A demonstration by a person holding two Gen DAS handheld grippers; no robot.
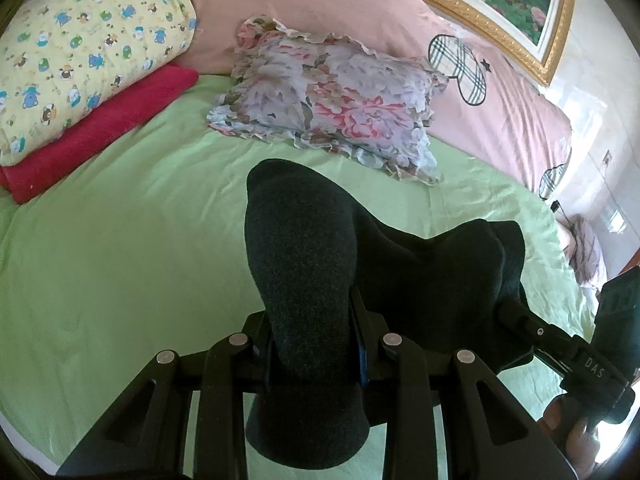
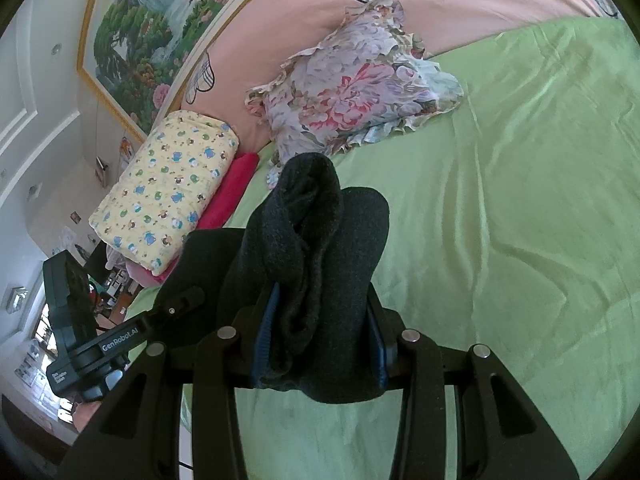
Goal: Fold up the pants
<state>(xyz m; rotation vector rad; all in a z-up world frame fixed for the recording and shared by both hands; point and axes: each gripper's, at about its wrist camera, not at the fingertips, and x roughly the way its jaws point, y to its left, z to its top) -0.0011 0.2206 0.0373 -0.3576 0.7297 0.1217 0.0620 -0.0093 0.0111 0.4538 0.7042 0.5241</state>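
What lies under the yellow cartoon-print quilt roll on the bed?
A folded red blanket lies under the yellow cartoon-print quilt roll, sticking out along its edge. Whatever lies beneath the blanket is covered.

A bed (image 1: pixel 120 240) covered with a light green sheet (image 2: pixel 520 240), in daylight. Along its head lie a pink duvet (image 1: pixel 340 12) printed with plaid hearts, a floral ruffled pillow (image 1: pixel 328 104), and a yellow cartoon-print quilt (image 1: pixel 88 52) resting on a red blanket (image 1: pixel 100 136). A gold-framed landscape painting (image 2: pixel 152 40) hangs on the white panelled wall (image 2: pixel 36 92).
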